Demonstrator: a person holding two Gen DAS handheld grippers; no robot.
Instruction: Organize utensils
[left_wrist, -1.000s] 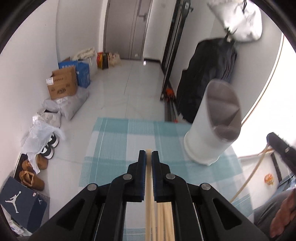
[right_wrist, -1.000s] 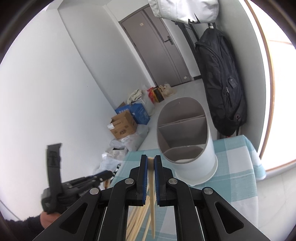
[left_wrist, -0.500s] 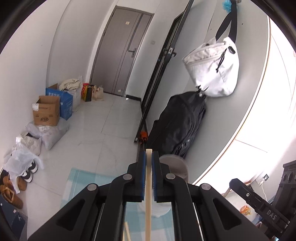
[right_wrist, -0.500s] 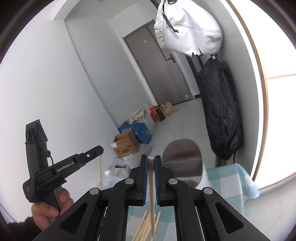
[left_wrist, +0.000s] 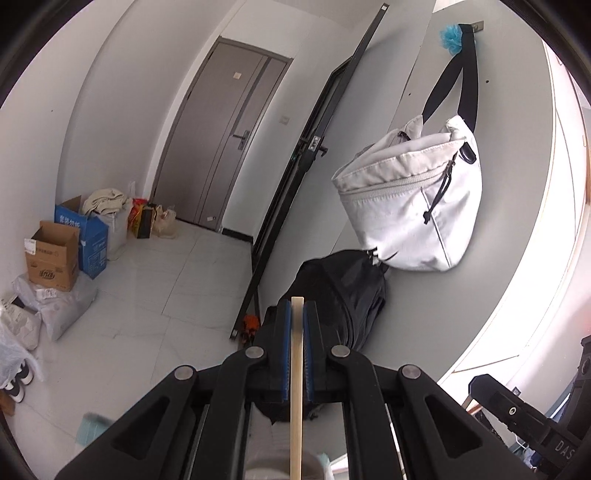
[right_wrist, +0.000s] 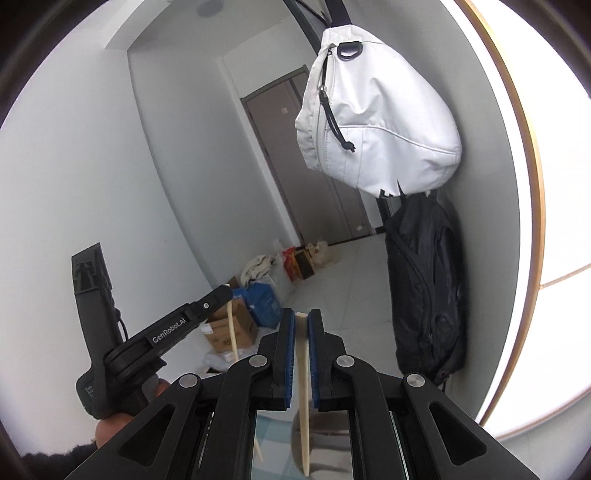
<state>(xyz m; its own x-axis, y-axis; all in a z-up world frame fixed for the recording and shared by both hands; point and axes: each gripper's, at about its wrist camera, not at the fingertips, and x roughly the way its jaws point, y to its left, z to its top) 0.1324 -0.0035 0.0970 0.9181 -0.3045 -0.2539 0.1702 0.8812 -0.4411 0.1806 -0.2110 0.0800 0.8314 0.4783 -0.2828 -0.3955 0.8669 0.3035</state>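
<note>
Both tools raised higher; left tool (left_wrist: 297, 314) and right tool (right_wrist: 301, 325) each clamp chopstick (left_wrist: 296, 387).

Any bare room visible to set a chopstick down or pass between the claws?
Mostly hidden; only a sliver of checked cloth shows below the right claw. Open air between it and the left claw. Boxes crowd the wall-side floor.

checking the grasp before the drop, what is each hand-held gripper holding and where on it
Each holds one chopstick near its blunt top end: the left hand-held gripper a chopstick, the right hand-held gripper another chopstick.
</note>
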